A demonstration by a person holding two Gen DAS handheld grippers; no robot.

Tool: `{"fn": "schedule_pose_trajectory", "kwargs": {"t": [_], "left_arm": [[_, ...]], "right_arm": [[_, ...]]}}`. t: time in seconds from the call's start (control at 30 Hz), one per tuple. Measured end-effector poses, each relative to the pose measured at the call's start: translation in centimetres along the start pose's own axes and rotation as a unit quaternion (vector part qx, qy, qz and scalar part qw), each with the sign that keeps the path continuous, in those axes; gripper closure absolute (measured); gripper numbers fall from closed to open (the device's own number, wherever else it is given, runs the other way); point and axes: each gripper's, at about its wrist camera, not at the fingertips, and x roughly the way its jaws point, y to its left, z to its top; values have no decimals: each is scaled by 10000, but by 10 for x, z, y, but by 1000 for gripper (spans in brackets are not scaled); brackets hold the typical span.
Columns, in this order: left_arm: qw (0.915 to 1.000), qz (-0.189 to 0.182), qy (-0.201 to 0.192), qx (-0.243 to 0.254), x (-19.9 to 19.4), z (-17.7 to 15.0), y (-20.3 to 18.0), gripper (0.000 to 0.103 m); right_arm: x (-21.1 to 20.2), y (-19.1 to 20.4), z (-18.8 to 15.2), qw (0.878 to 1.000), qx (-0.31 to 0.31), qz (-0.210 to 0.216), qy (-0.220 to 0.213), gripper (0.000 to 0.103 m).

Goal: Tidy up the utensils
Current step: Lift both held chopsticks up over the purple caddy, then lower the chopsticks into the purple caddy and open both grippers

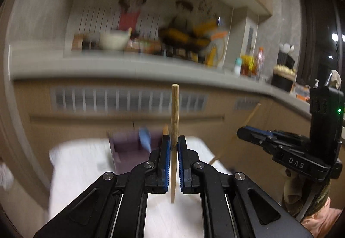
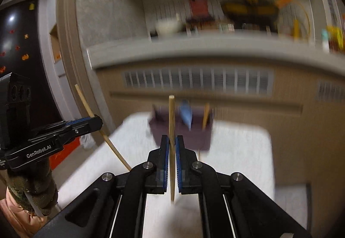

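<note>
Both grippers are clamping wooden chopsticks upright: left gripper gripping one chopstick, right gripper another chopstick; purple holder sitting at twelve o'clock.

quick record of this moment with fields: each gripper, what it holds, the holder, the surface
left gripper: shut on a wooden chopstick, held upright
right gripper: shut on a second chopstick, upright
holder: purple box ahead of both grippers, with a blue utensil and a wooden one in it
surface: white table
image: background blurred
</note>
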Motion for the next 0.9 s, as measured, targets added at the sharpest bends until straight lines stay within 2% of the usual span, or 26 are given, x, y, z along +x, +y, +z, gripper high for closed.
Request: {"fn": "schedule_pose_trajectory", "kwargs": {"t": [0.07, 0.23, 0.4, 0.53, 0.67, 0.9], "left_arm": [[9994, 130, -275, 152, 6, 36, 3, 96], [9961, 345, -680, 442, 31, 107, 14, 96], [9941, 437, -832, 536, 62, 138, 33, 96], [9960, 417, -656, 448, 96, 134, 50, 96], [9983, 394, -358, 244, 129, 112, 69, 96], [9979, 356, 496, -223, 199, 53, 105, 96]], "right_arm": [[0, 1, 42, 9989, -230, -108, -390, 96], [16, 3, 121, 9935, -600, -305, -915, 96], [51, -5, 151, 9915, -721, -406, -1002, 96], [89, -13, 144, 9945, -672, -343, -724, 96], [126, -21, 127, 9970, -562, -322, -419, 96], [193, -35, 87, 9986, -347, -361, 178, 96]]}}
